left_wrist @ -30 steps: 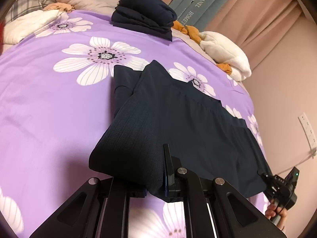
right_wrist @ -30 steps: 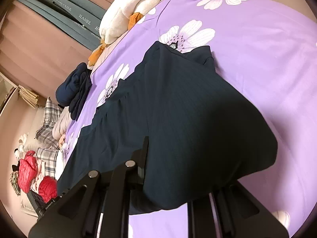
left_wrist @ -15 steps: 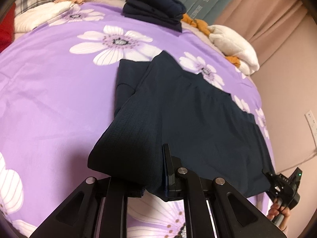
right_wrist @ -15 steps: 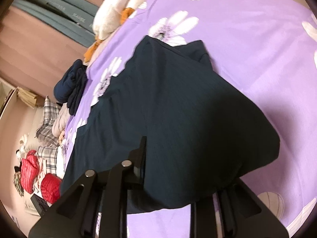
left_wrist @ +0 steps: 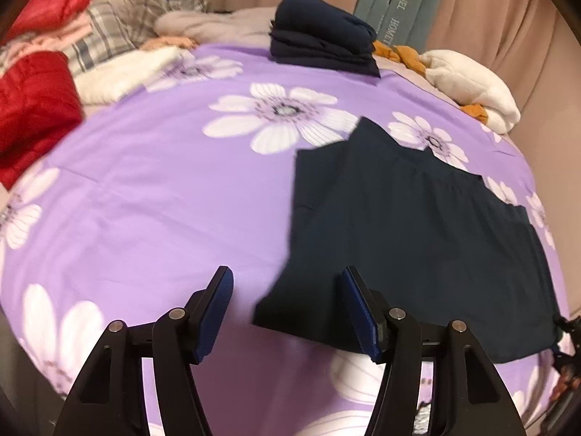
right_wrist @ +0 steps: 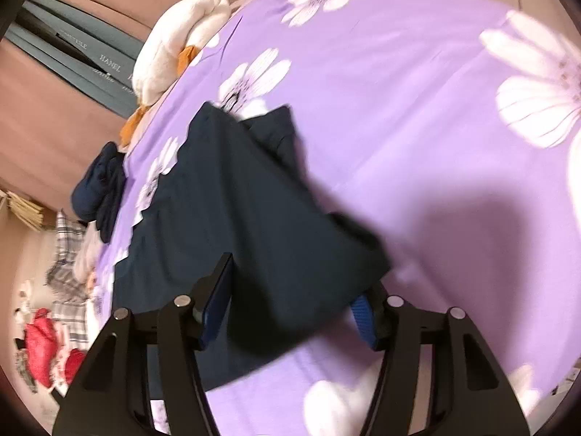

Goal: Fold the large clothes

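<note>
A large dark navy garment [left_wrist: 417,232] lies folded over on the purple flowered bedspread [left_wrist: 163,189]. It also shows in the right wrist view [right_wrist: 232,210]. My left gripper [left_wrist: 287,312] is open and empty, with the garment's near left corner lying between and just ahead of its fingers. My right gripper [right_wrist: 290,309] is open, and the garment's near corner lies loose between its blue pads [right_wrist: 218,301]. The other gripper shows at the far right edge of the left wrist view [left_wrist: 564,330].
A stack of folded navy clothes [left_wrist: 323,40] sits at the back of the bed. White and orange fabric [left_wrist: 468,83] lies at the back right. Red jackets [left_wrist: 32,109] and plaid pillows [left_wrist: 109,32] lie at the left. Curtains [left_wrist: 490,7] hang behind.
Both grippers were shut on the garment's near edge and have opened, letting it drop onto the bed. Both have drawn back, and the left wrist view has swung left.
</note>
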`<control>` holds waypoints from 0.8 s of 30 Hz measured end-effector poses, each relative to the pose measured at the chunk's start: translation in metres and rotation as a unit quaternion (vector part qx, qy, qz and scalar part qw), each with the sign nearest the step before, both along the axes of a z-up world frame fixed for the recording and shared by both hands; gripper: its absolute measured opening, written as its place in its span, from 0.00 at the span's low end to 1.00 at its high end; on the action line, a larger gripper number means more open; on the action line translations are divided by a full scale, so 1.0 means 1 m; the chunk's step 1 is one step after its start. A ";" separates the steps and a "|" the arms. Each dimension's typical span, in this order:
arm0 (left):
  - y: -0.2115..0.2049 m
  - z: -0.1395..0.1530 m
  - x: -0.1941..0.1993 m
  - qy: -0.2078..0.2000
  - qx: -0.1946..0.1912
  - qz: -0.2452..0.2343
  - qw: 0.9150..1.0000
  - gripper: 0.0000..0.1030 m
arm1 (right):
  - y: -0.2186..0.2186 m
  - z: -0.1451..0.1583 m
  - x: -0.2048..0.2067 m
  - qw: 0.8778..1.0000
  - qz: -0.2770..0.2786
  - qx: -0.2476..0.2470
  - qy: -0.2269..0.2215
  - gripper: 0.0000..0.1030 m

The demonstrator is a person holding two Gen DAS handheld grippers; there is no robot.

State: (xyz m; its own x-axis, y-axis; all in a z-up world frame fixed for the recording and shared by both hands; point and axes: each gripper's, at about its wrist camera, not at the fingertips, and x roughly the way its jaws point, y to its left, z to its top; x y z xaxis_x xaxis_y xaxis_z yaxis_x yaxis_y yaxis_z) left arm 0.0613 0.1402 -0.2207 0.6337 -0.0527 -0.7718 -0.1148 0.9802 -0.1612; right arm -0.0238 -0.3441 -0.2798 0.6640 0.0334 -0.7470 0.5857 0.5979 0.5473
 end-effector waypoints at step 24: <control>-0.080 -0.014 0.015 0.005 0.060 -0.102 0.993 0.87 | 0.097 0.024 0.034 0.941 0.207 -0.267 0.027 0.60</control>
State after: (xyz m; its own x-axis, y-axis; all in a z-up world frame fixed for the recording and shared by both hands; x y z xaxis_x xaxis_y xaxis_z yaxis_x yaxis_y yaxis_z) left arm 0.0758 0.0600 -0.2347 0.6112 -0.0857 -0.7869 0.0871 0.9954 -0.0407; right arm 0.0100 -0.2468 -0.2554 0.6374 -0.1085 -0.7628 0.2602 0.9622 0.0805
